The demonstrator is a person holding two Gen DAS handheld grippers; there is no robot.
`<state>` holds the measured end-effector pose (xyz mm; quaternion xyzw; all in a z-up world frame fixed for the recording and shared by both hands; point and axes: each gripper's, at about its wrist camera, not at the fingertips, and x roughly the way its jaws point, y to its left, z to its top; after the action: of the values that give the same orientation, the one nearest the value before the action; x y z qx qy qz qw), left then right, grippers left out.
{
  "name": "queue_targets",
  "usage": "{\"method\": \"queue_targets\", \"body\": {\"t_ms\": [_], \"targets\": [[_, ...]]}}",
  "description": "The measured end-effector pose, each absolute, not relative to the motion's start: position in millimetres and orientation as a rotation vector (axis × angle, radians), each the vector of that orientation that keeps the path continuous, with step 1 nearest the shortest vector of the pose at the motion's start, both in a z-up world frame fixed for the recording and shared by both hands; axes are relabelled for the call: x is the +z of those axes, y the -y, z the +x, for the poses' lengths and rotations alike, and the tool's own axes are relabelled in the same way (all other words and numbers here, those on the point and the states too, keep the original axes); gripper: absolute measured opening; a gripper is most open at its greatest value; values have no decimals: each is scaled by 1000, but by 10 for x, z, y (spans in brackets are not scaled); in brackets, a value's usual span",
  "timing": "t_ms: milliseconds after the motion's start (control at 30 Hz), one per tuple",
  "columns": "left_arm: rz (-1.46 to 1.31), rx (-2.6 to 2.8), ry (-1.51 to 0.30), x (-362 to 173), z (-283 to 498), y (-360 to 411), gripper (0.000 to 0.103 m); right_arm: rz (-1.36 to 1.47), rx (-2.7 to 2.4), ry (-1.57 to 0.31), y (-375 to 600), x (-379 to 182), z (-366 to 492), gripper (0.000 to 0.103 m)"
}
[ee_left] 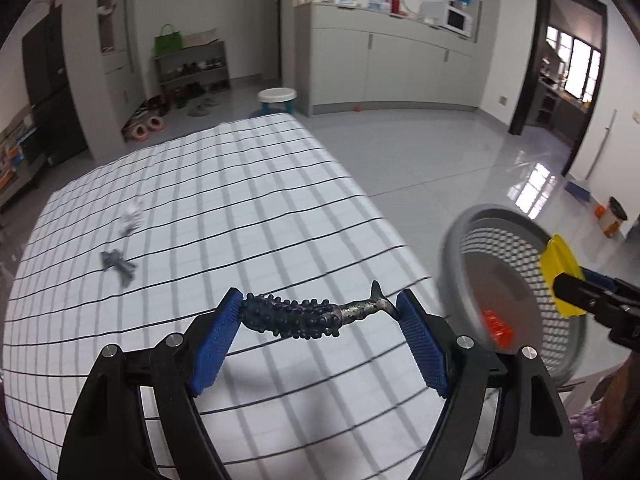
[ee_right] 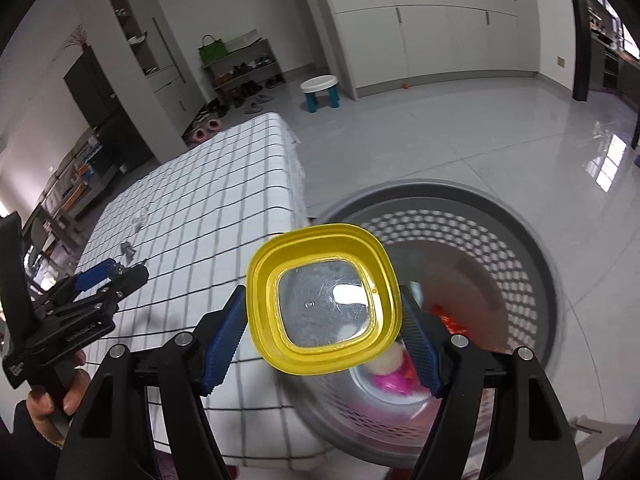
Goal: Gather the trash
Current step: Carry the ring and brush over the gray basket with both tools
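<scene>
A bumpy dark toy (ee_left: 316,314) is squeezed by the left gripper (ee_left: 320,312) above the checked table (ee_left: 240,184). A yellow lid (ee_right: 324,298) is pinched by the right gripper (ee_right: 324,320) over the grey basket (ee_right: 520,248) on the shiny floor (ee_right: 460,120).

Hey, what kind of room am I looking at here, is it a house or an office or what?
Most likely a home, an open living and entry area. A shoe rack with slippers beside it, a microwave on a cabinet counter, and a small child's stool on the tiled floor point to that.

Right tool (ee_right: 322,328) clamping yellow lid (ee_right: 324,300) over grey basket (ee_right: 520,248) (checked table (ee_right: 208,200) beside)
</scene>
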<state>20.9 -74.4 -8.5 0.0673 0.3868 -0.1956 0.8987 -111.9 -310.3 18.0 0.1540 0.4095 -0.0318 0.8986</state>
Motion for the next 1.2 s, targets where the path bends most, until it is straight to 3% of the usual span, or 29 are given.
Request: {"method": "queue_targets", "body": {"t_ms": [400, 1200], "targets": [[184, -519, -774, 63, -5, 1364, 76, 333, -160, -851, 3520, 190, -1403, 70], [254, -578, -840, -237, -115, 1899, 76, 415, -174, -862, 3733, -11, -1368, 70]]}}
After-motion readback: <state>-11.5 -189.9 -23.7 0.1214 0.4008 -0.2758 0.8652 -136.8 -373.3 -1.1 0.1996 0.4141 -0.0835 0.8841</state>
